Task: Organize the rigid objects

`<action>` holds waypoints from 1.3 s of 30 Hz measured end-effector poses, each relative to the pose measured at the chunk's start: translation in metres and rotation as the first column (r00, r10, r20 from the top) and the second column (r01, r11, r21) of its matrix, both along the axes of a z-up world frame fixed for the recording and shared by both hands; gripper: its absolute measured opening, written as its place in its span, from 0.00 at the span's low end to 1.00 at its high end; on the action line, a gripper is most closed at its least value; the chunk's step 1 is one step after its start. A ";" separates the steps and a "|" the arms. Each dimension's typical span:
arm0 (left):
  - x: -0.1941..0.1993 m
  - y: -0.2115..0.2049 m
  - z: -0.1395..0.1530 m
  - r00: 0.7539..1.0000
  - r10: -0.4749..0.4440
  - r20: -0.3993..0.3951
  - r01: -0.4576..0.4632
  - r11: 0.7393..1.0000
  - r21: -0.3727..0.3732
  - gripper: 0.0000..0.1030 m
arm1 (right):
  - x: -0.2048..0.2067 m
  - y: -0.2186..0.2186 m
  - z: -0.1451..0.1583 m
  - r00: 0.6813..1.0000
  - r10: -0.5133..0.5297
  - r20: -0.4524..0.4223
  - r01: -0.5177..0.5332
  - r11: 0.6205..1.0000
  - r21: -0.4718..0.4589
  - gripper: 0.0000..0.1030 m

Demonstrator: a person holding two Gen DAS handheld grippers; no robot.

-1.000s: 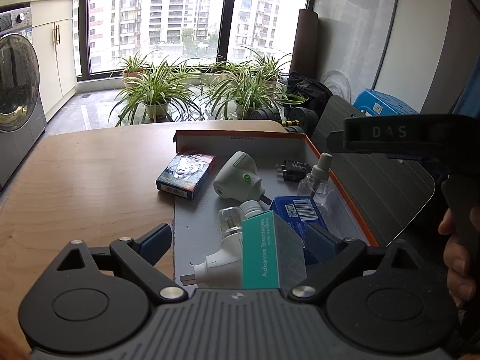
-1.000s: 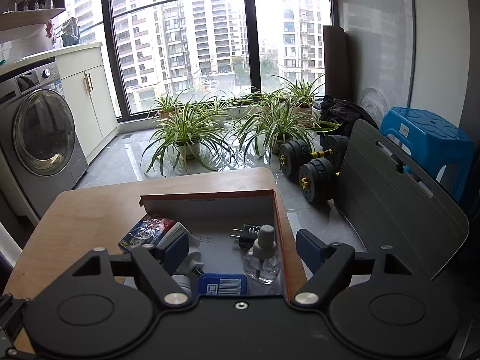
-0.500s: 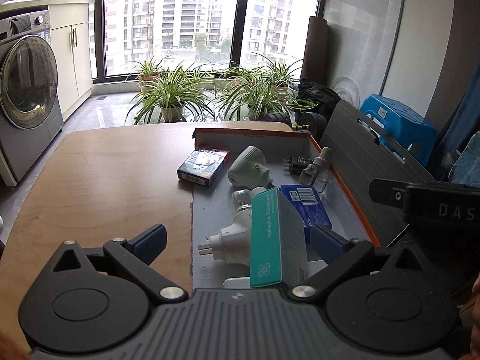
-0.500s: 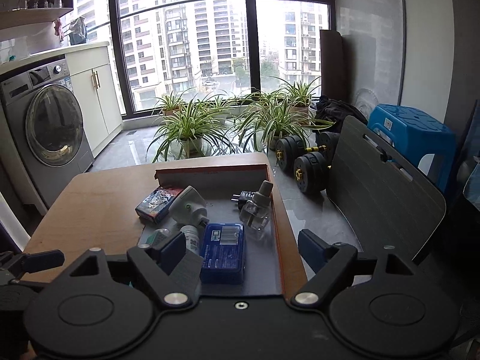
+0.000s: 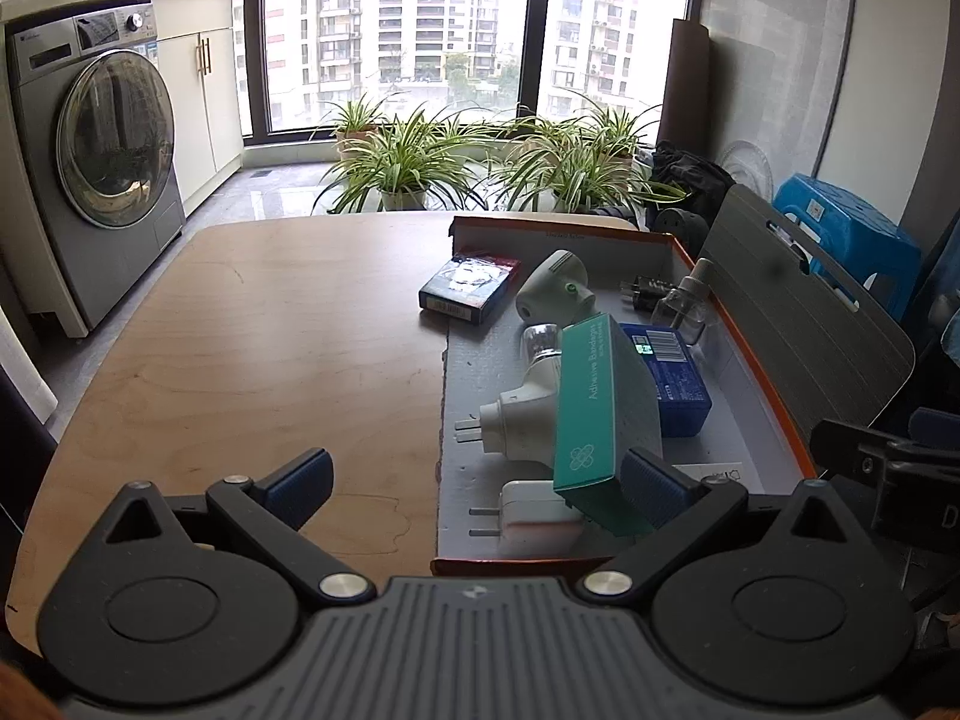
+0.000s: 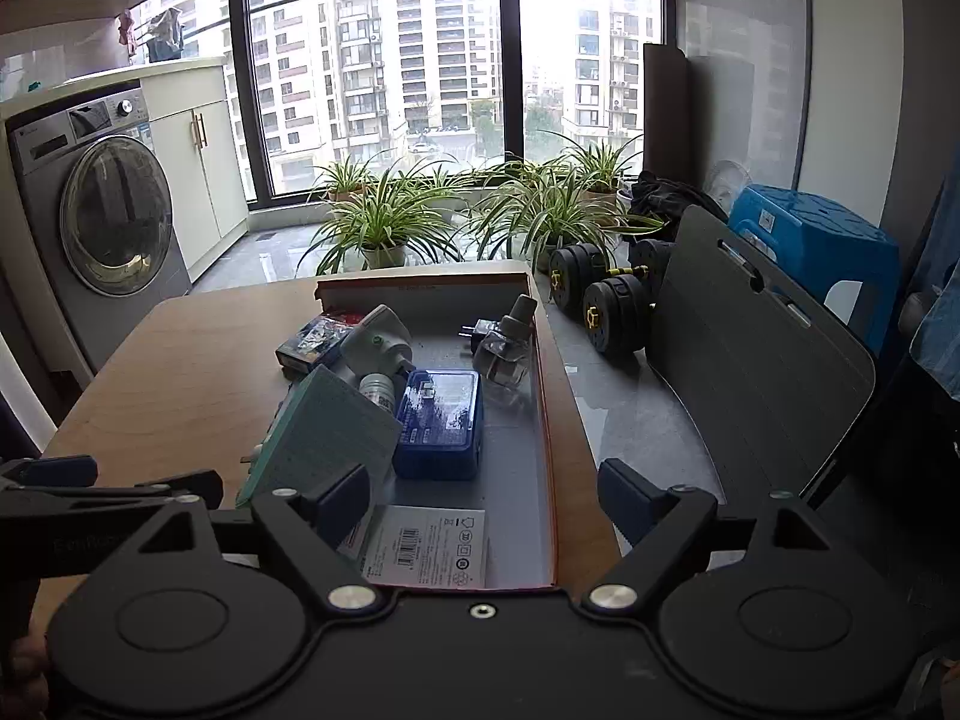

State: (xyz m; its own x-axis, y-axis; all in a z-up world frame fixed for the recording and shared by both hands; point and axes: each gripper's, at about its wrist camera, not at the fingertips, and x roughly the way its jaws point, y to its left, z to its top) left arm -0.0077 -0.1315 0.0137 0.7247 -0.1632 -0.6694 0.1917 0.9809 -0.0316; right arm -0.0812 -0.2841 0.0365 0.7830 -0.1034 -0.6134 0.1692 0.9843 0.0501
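A shallow orange-edged cardboard tray (image 5: 744, 354) lies on the right of the wooden table (image 5: 270, 348). In it are a teal bandage box (image 5: 594, 402) leaning on a white plug-in device (image 5: 522, 414), a blue box (image 5: 672, 378), a white charger (image 5: 528, 516), a white round device (image 5: 555, 294), a clear bottle (image 5: 684, 300) and a black plug (image 5: 648, 287). A dark card box (image 5: 468, 288) lies across the tray's left edge. My left gripper (image 5: 474, 483) is open and empty at the tray's near end. My right gripper (image 6: 483, 495) is open and empty above a white label card (image 6: 420, 546).
A washing machine (image 5: 96, 174) and cabinets stand at the left. Potted plants (image 5: 408, 162) line the window. Dumbbells (image 6: 600, 300), a grey folded board (image 6: 750, 360) and a blue stool (image 6: 816, 252) stand on the floor to the right.
Both grippers have drawn back and risen from the tray, so more of the table and tray shows. Both stay open and empty.
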 end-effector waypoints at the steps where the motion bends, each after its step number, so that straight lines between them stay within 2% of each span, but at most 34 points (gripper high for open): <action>1: -0.001 0.000 -0.001 1.000 0.004 -0.003 -0.004 1.000 0.002 1.00 | -0.002 0.000 -0.002 1.000 0.002 -0.004 -0.002 1.000 0.002 0.95; 21: 0.002 -0.015 -0.015 0.999 -0.021 -0.027 0.023 0.998 0.059 1.00 | 0.000 -0.012 -0.029 0.997 0.016 -0.079 -0.014 0.999 0.034 0.95; 39: 0.008 -0.016 -0.025 0.996 -0.045 -0.071 0.049 0.997 0.054 1.00 | 0.011 -0.007 -0.039 0.993 0.037 -0.115 -0.031 0.998 0.048 0.95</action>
State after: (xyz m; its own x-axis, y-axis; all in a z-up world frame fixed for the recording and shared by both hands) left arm 0.0002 -0.1470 -0.0111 0.6683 -0.1566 -0.7272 0.2365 0.9716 0.0081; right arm -0.0705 -0.2907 -0.0023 0.7087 -0.0472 -0.7039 0.1431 0.9866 0.0779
